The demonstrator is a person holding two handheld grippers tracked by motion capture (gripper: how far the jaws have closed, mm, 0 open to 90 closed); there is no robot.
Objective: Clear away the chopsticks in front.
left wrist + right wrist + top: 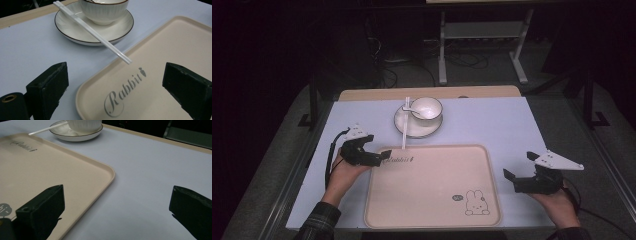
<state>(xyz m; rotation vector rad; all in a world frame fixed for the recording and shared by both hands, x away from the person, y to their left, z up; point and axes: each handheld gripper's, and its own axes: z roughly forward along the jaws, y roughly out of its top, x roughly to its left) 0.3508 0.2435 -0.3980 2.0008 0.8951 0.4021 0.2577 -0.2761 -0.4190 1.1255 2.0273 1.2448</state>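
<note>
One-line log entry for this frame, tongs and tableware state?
left tongs: open, at tray corner | right tongs: open, beside tray | chopsticks: across saucer | bowl: on saucer

Both grippers are black. The left gripper (379, 156) carries a small grey three-cornered plate on top, and a black cable trails from it along the forearm. The right gripper (518, 172) bears a larger grey plate of the same shape, dotted with small dark marks. The jaws are blocky, matt black wedges; in the left gripper view a round brass-rimmed hole shows beside one. The left sleeve (319, 220) is dark plaid.
</note>
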